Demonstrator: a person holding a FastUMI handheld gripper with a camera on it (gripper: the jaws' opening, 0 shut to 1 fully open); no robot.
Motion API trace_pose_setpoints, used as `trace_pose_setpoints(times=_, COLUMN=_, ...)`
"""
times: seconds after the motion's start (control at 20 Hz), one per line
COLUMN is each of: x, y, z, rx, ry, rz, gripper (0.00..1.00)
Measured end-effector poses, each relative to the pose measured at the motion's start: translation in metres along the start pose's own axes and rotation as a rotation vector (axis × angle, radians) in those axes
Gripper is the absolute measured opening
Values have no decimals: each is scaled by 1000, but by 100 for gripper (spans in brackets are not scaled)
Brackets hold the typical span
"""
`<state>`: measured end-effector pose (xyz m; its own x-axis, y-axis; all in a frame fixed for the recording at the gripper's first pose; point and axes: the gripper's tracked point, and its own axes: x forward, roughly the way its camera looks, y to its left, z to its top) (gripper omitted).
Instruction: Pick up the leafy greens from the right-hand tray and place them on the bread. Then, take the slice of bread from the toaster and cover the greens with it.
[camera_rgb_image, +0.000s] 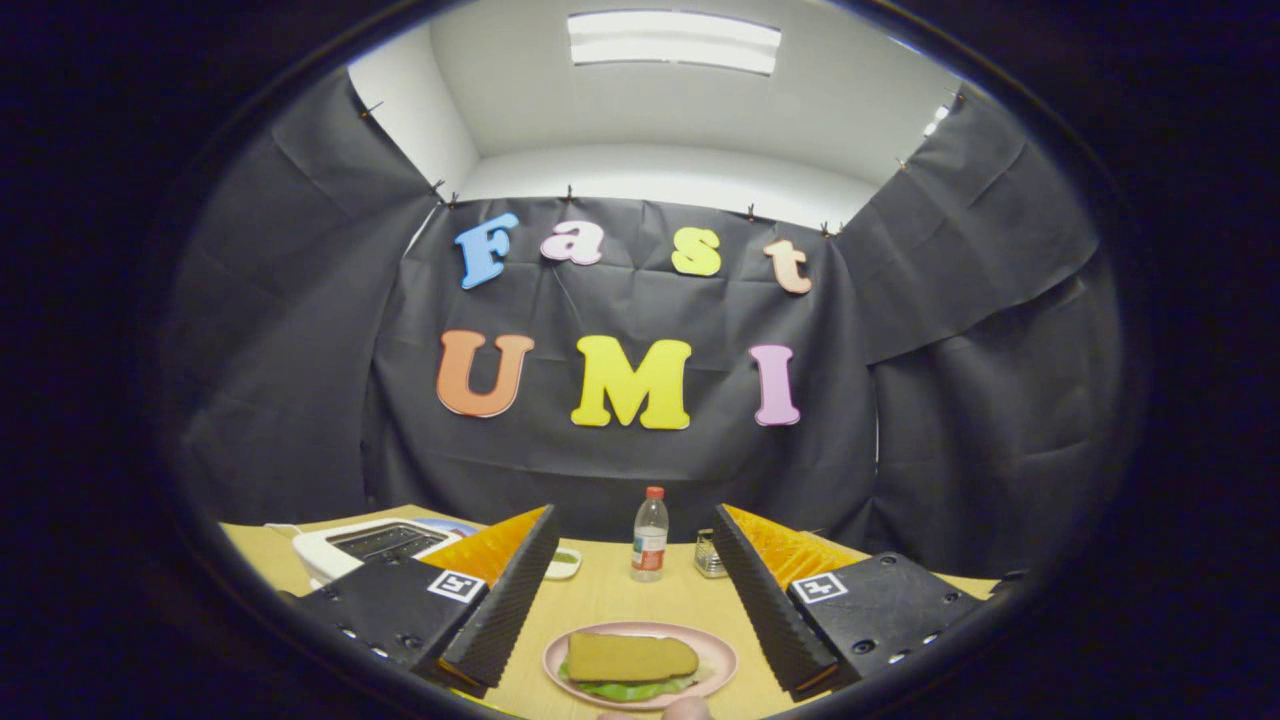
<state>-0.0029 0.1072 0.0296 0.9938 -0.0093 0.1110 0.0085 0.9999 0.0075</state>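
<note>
A pink plate lies on the table between my two fingers, low and close to me. On it a brown slice of bread lies flat over leafy greens, whose green edge sticks out along the near side. My gripper stands open above the plate, with nothing between its ribbed black fingers. The white toaster stands behind the left finger, its slot dark.
A clear water bottle with a red cap stands beyond the plate at the table's back. A small white dish lies to its left, a small glass jar to its right. The black cloth wall closes the back.
</note>
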Motion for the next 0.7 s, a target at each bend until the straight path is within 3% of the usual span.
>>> trace_pose_setpoints(times=0.7, x=-2, y=-4, z=3, rx=67, ry=7, rz=-14, gripper=95)
